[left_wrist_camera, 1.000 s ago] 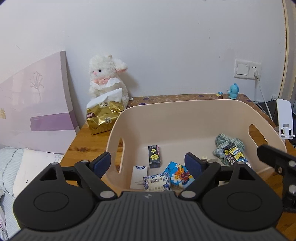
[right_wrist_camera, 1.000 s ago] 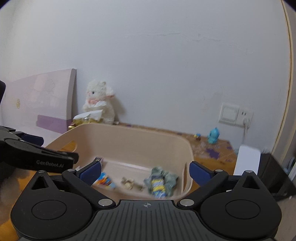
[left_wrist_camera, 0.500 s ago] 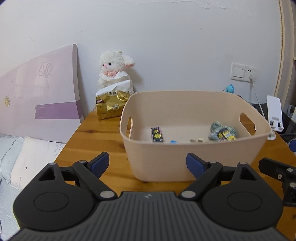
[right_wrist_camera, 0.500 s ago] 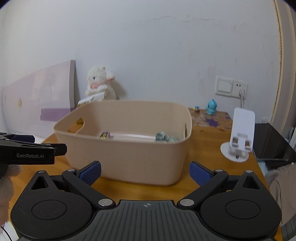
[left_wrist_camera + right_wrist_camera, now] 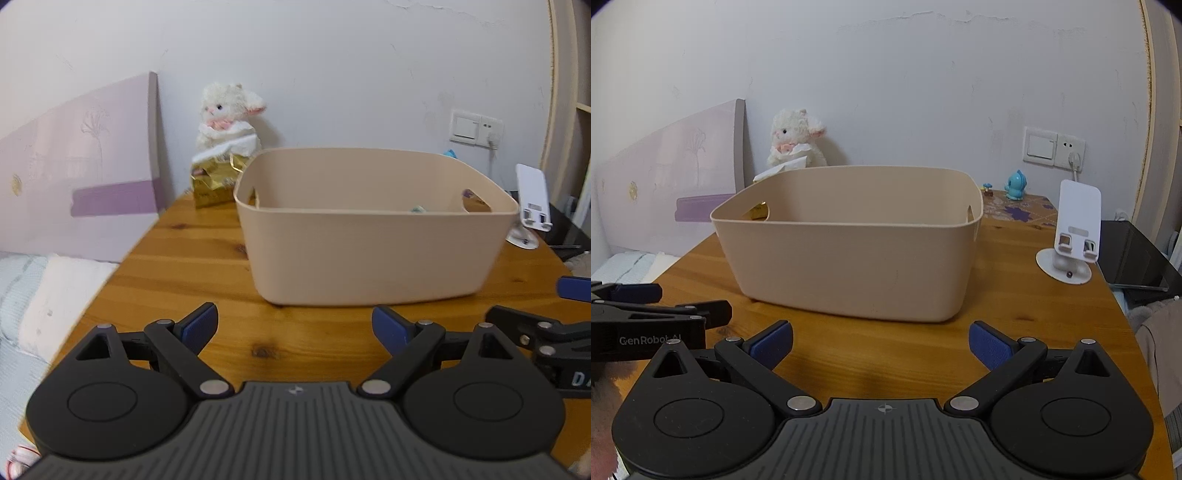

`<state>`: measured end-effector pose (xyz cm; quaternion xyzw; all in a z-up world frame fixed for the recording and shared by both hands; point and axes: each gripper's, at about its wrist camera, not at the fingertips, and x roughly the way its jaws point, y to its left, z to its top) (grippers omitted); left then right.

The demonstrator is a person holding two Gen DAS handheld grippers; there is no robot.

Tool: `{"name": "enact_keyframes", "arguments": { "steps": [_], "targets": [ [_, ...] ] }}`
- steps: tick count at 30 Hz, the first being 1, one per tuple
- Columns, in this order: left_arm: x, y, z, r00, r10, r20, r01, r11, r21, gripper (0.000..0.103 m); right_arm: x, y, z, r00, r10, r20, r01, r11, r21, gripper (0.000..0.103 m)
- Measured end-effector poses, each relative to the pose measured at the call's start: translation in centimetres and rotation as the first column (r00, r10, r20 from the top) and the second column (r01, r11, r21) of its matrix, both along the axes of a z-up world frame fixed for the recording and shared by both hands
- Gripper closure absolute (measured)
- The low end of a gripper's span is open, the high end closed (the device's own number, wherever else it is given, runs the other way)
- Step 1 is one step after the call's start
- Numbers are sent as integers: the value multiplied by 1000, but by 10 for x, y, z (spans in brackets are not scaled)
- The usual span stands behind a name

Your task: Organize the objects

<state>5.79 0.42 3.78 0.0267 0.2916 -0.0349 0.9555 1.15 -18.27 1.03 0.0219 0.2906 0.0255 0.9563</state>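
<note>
Hovering above wooden table (image 5: 207, 258), both grippers' jaws spread, beige bin (image 5: 849, 254) ahead, contents mostly hidden.

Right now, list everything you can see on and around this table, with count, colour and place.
bin: one, beige, table centre
table: one, wooden, under everything
plush lamb: one, white, behind bin at wall
gold pack: one, gold, in front of lamb
phone stand: one, white, right of bin
blue figure: one, back right
outlet plate: one, white, wall
headboard: one, pink, left
left gripper: one, black, open
right gripper: one, black, open
</note>
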Motion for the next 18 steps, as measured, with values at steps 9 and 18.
{"name": "enact_keyframes", "arguments": {
  "steps": [9,18],
  "targets": [
    [-20,3,-8,1000,11,1,-11,1000,-7,12,-19,-8,-2,999,-31,-15,32,999,40,0],
    [-37,-2,-9,1000,-4,17,4,1000,23,12,-31,-7,-6,999,-12,-47,14,999,38,0]
  ]
}}
